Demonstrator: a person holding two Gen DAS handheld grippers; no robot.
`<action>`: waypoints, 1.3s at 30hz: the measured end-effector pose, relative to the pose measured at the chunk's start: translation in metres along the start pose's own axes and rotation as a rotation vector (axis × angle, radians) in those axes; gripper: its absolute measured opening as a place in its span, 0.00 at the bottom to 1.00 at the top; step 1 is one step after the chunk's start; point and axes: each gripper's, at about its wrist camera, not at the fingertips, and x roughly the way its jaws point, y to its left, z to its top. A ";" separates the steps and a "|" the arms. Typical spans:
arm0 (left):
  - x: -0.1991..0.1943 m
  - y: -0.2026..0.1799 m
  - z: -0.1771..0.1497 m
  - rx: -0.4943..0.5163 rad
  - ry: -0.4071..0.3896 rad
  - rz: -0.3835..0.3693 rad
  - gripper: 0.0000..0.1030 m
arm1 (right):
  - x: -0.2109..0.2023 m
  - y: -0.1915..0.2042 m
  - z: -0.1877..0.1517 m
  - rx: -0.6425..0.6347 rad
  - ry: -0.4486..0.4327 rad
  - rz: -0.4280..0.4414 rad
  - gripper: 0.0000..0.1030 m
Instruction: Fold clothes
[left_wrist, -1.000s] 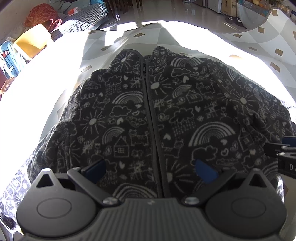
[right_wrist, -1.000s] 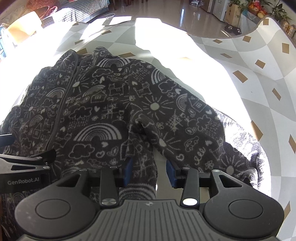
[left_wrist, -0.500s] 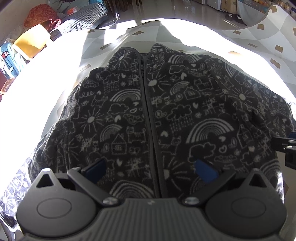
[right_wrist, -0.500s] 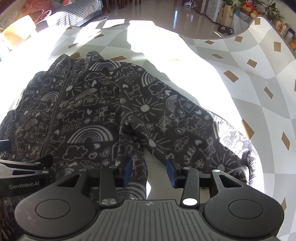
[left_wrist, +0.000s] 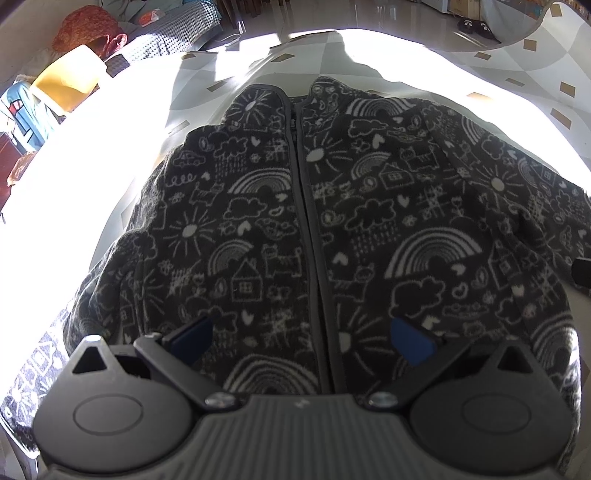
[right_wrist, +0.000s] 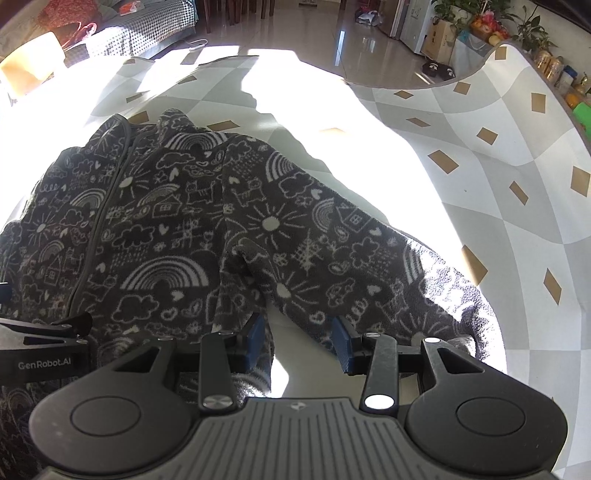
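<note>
Sleeve folding is being prepared: the dark grey doodle-print fleece jacket (left_wrist: 295, 229) is spread flat, zipped, on the grey-and-white checked mat (right_wrist: 480, 177). The left tool (left_wrist: 301, 338) is held wide above the hem, gripping nothing. The right tool (right_wrist: 297, 341) is held narrower, empty, beside the sleeve (right_wrist: 332, 258).

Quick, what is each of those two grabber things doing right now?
Left hand-held gripper: open wide over the fleece jacket, holding nothing.
Right hand-held gripper: partly open near the jacket's sleeve, nothing clamped.

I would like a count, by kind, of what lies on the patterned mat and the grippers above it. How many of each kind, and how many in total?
Jackets: 1, a dark fleece jacket with white doodles, zipped.
Grippers: 2, the left gripper and the right gripper, both with jaws apart.
Mats: 1, the grey and white mat.
Total: 4
</note>
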 end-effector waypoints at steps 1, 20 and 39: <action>0.000 -0.001 0.000 0.003 -0.001 0.002 1.00 | 0.000 -0.001 0.000 0.002 -0.001 -0.003 0.39; 0.015 -0.011 0.001 0.047 0.008 0.058 1.00 | 0.004 -0.036 0.000 0.064 -0.009 -0.043 0.42; 0.025 -0.013 0.008 0.048 0.010 0.093 1.00 | 0.037 -0.096 0.009 0.269 0.025 -0.140 0.44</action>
